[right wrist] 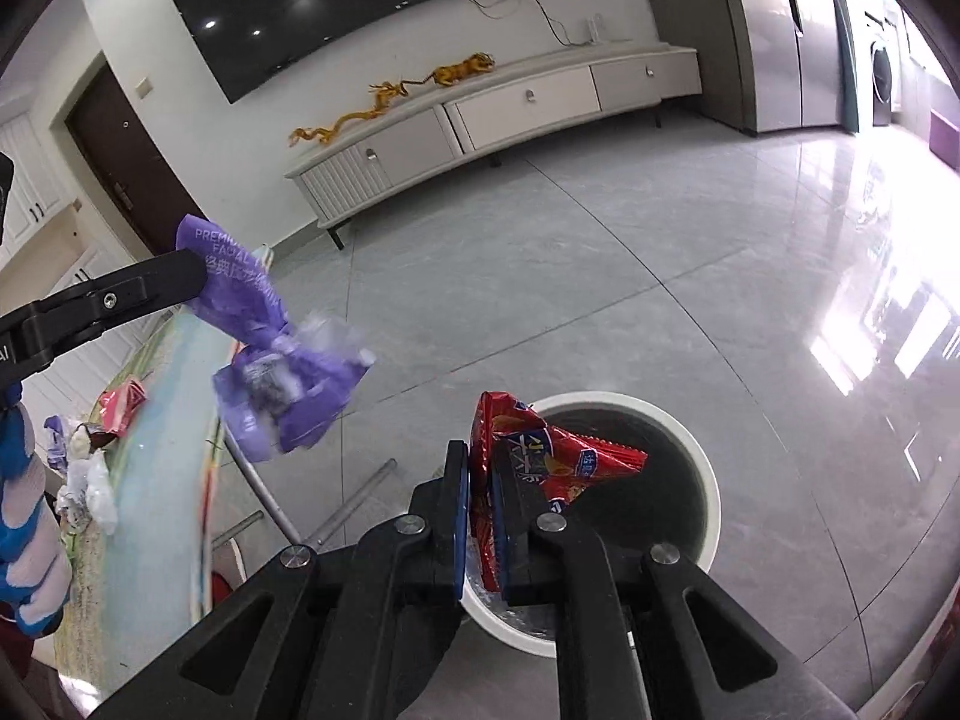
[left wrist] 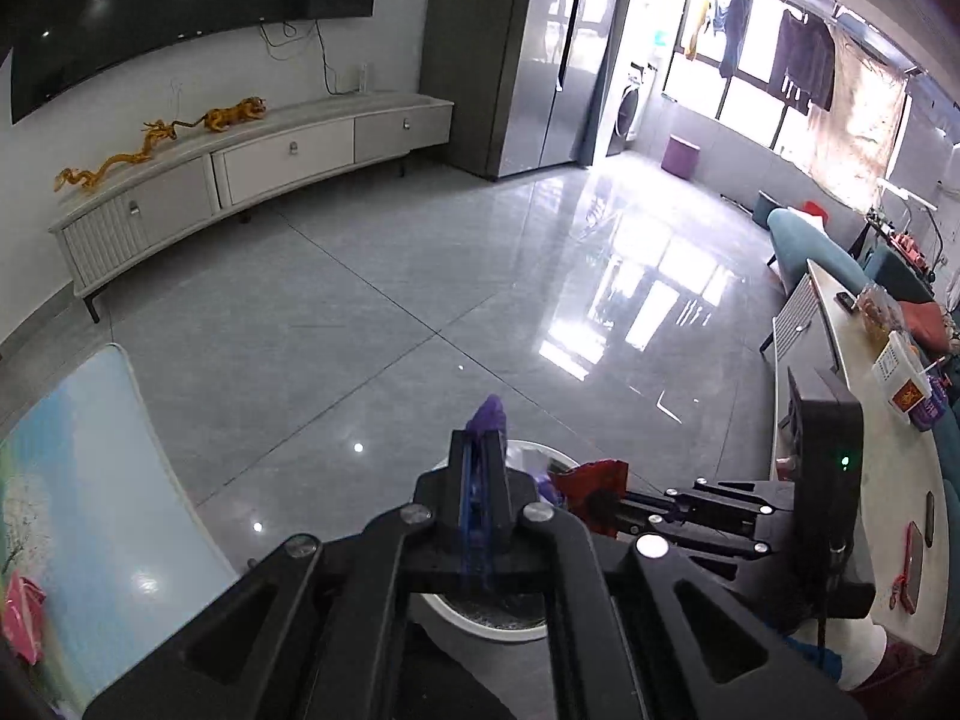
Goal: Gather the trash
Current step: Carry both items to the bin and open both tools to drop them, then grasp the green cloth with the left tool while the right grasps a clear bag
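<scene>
- Floor [right wrist: 600,276]: grey glossy tile, TV cabinet [right wrist: 480,120] well apart at the far wall, nothing to collect visible on it.
- Table [right wrist: 162,420]: pale printed top at left of the right wrist view; more trash left on it, a red wrapper [right wrist: 123,411] plus a clump of white and purple scraps [right wrist: 81,468]. Judged: task only partly done, more trips needed.
- Bin [right wrist: 690,438]: round, white rim, dark inside, on the floor near the table. What's inside can't be told.
- Left gripper [right wrist: 198,282]: fingers pressed together, pinching a purple tissue packet [right wrist: 282,372] that dangles beside the bin, not yet over the opening.
- Right gripper [right wrist: 480,468]: fingers pinched on a red snack bag [right wrist: 540,456], bag poking out over the bin mouth.
- Neither piece dropped yet; judged next: let go of red, bring purple over the rim.
</scene>
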`<state>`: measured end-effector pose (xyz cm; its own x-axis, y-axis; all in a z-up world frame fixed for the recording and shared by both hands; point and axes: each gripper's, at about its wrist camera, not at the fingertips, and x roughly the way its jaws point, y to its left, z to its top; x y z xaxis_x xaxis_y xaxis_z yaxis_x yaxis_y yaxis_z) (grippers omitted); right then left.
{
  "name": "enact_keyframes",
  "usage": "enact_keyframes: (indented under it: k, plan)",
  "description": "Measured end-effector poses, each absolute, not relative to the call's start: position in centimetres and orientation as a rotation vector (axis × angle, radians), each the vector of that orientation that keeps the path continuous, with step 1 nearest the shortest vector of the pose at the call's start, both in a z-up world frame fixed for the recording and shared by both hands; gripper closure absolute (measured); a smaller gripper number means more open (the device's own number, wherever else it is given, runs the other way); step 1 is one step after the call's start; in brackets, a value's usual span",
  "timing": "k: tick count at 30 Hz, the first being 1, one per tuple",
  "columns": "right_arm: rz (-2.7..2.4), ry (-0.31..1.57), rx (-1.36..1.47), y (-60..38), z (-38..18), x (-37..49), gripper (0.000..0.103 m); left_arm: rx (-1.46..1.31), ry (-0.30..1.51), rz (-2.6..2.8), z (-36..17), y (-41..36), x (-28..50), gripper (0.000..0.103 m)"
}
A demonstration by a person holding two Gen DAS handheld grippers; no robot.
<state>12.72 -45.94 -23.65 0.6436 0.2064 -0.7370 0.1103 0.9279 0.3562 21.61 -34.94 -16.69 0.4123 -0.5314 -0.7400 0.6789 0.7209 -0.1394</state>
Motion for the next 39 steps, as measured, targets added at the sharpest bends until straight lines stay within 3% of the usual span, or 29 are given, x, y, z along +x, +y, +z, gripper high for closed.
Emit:
enact_keyframes:
  k: [3,5,6,7,13,18,29,39]
  plan:
    - [0.037,0.924,0.415,-47.2,-26.2,13.4,0.094,0.187,0.908,-0.787,-18.9,-37.2,22.7,0.093]
    - [0.014,0.96,0.423,-47.9,-27.7,13.8,0.086,0.176,0.937,-0.79,-20.2,-37.8,23.2,0.07]
    - [-0.001,0.97,0.42,-48.0,-28.1,13.7,0.074,0.173,0.936,-0.789,-20.5,-38.0,23.2,0.052]
    - [-0.009,0.977,0.419,-48.3,-28.5,13.6,0.064,0.171,0.937,-0.791,-20.8,-38.1,23.3,0.047]
    - [-0.048,0.985,0.39,-48.2,-27.2,13.0,0.062,0.145,0.943,-0.817,-19.9,-37.8,22.8,0.047]
    - [-0.034,0.908,0.355,-46.7,-22.4,11.5,0.062,0.14,0.851,-0.788,-16.4,-34.1,21.4,0.047]
    - [0.062,0.69,0.266,-38.5,-11.5,7.9,0.062,0.146,0.657,-0.583,-10.1,-19.3,15.7,0.046]
    - [0.211,0.653,0.182,-29.2,-8.0,6.7,0.062,0.165,0.584,-0.367,-9.4,-4.9,10.4,0.046]
